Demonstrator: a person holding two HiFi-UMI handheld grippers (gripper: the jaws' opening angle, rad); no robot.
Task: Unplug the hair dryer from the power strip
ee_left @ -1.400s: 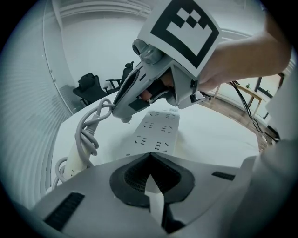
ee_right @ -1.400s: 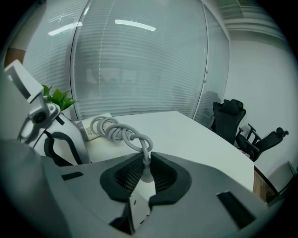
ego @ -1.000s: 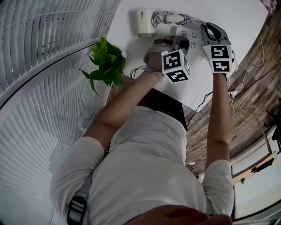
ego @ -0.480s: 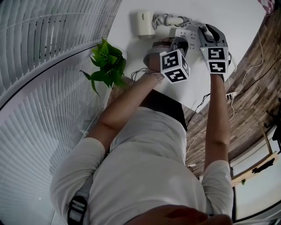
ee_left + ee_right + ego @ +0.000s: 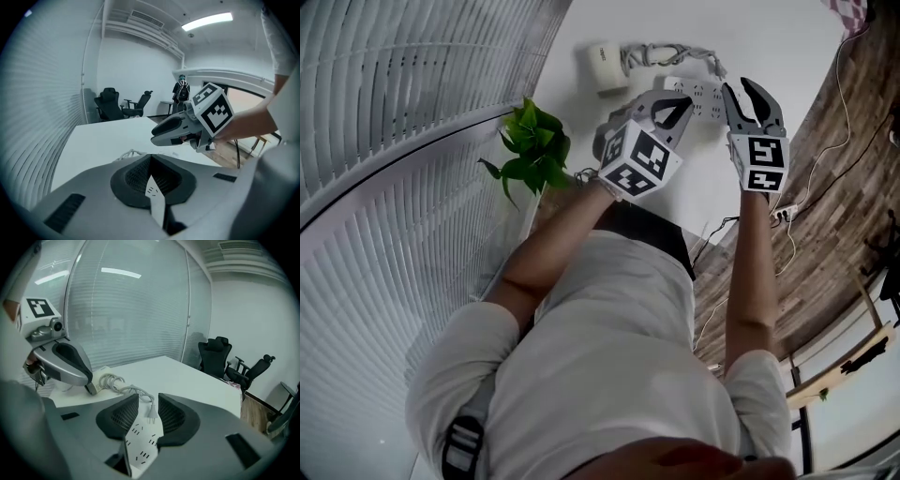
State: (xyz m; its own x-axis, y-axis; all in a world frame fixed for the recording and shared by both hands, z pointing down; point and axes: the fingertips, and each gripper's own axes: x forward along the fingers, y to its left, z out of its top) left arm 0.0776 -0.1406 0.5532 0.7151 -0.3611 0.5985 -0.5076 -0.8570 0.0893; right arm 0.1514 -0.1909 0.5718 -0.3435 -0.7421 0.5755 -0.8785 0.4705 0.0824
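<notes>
Grey moulded plastic fills the near ground. The left gripper (image 5: 150, 159) and the right gripper (image 5: 148, 400), each carrying a cube of black-and-white square markers, hang side by side over the white rectangular table (image 5: 769, 42).

The left gripper's black ribbed pads meet at their tips, clenched on nothing. The right gripper's jaws have just been opening and now stand apart, released. No pad touches anything, and only the things on the table show through the gap.

Just below and beyond both grippers lies the white oblong power strip (image 5: 698, 92), marked with rows of small dark slots. Just past it rests the pale grey plug (image 5: 151, 414), out of the strip. Its two flat metal prongs are bare and point back toward the sockets.

From the plug the pale grey cord (image 5: 123, 385) runs far and left into a loose bundle of coils. At the left end of that bundle sits the cream hair dryer (image 5: 606, 58). It is a short, stubby barrel lying on the table near its far left edge, with a small dark mark on its side. In the right gripper view the left gripper covers part of it.

Left of the table, a leafy green plant (image 5: 534, 150) stands against white slatted blinds (image 5: 394, 141). To the right lies wood-plank floor (image 5: 839, 178).
</notes>
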